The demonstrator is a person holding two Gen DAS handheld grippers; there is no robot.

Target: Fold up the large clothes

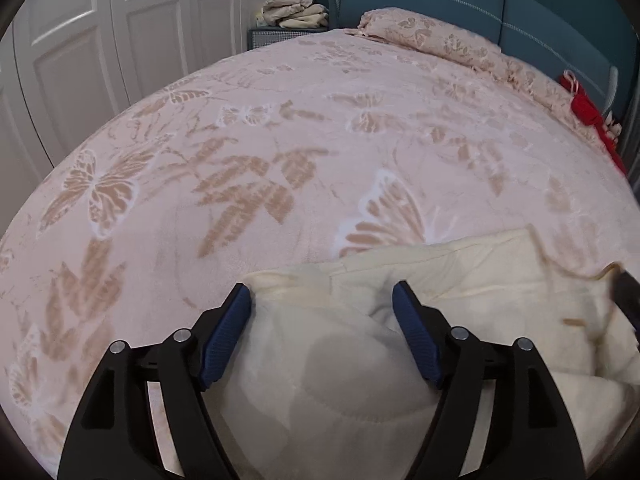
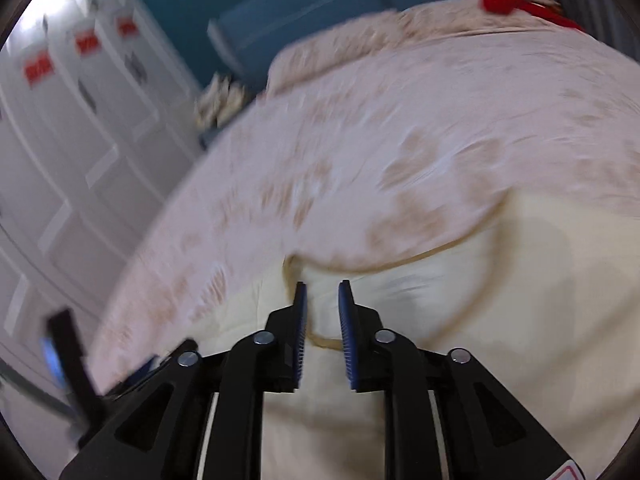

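Cream garment (image 1: 460,280) lies bunched on the bedspread's (image 1: 280,140) near edge. Your left gripper (image 1: 322,300) gapes wide, pads clear of it; your right gripper (image 2: 322,300), narrowly parted, grips nothing, seemingly released for re-gripping.

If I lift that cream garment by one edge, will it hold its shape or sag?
Probably sag: the cream garment already lies in soft folds and creases on the bedspread. It looks thick and fleecy, so likely somewhat bulky in narrow jaws. On that plush cover it may drag rather than slide.
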